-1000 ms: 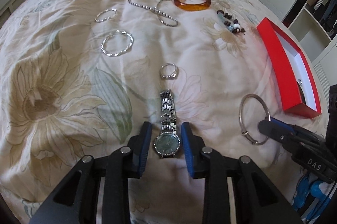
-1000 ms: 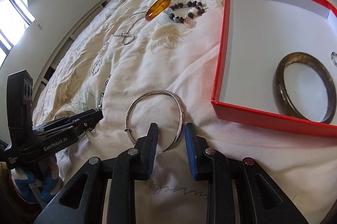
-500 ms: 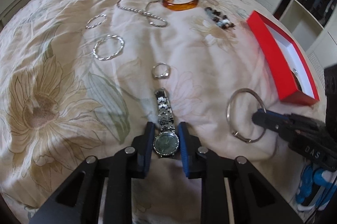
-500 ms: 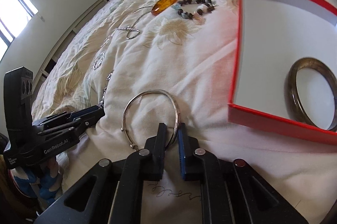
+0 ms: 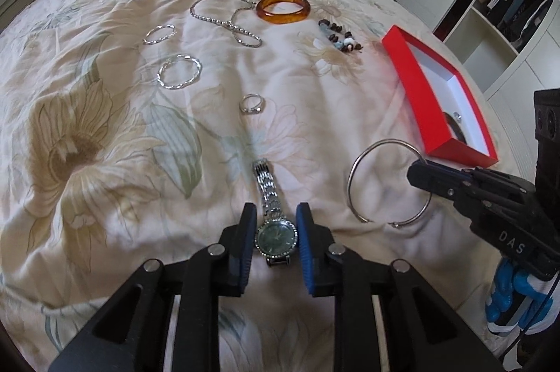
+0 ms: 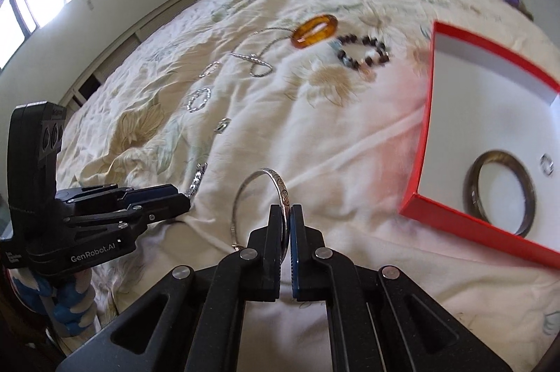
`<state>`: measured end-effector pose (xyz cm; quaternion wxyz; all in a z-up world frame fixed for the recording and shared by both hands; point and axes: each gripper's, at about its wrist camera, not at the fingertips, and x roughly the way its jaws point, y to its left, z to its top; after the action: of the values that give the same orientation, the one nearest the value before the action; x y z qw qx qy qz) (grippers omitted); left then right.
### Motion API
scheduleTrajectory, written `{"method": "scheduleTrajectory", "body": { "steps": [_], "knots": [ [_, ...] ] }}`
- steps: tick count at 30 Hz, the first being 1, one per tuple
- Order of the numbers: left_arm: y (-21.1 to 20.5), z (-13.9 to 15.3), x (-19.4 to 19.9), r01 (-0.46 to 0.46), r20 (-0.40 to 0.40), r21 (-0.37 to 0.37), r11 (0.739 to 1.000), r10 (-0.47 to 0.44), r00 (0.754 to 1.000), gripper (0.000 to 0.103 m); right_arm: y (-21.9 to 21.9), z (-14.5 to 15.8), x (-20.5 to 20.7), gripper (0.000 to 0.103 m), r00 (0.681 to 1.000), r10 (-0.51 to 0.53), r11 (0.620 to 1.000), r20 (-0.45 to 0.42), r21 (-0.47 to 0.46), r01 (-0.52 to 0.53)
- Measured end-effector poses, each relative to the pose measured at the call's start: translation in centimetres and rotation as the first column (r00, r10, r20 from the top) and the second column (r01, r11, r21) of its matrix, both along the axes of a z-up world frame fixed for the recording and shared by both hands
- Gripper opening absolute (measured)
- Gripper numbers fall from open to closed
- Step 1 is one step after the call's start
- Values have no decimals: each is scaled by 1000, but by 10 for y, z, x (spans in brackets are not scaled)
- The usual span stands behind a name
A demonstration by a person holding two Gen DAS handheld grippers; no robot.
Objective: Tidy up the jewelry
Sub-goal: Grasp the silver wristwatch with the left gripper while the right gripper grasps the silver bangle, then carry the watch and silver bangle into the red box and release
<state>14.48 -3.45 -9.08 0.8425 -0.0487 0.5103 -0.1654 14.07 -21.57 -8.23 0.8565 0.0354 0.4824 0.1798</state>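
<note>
The silver bangle (image 6: 276,186) is pinched at its rim between the pressed-together fingers of the right gripper (image 6: 286,225), tilted up off the floral bedspread (image 5: 105,113) just beside the red box (image 6: 425,141); a dark bangle (image 6: 498,193) is seen lying inside that box. The watch (image 5: 275,233) is flanked on the bedspread by the spread fingers of the left gripper (image 5: 274,232), the pads standing close beside its face; whether it is touched cannot be told.
</note>
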Motion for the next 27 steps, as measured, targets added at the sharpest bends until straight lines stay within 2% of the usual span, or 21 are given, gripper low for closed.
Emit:
{"method": "scheduleTrajectory", "body": {
  "steps": [7, 19, 27],
  "knots": [
    [5, 24, -14, -21, 44, -13, 1000, 21, 999, 21, 9, 30, -15, 5, 999, 19, 999, 50, -45, -17],
    [6, 75, -51, -25, 135, -32, 999, 30, 990, 21, 3, 82, -64, 5, 991, -1, 998, 134, -57, 9],
    [-19, 102, -67, 16, 171, -44, 999, -8, 985, 21, -22, 105, -97, 5, 982, -49, 997, 180, -46, 59]
  ]
}}
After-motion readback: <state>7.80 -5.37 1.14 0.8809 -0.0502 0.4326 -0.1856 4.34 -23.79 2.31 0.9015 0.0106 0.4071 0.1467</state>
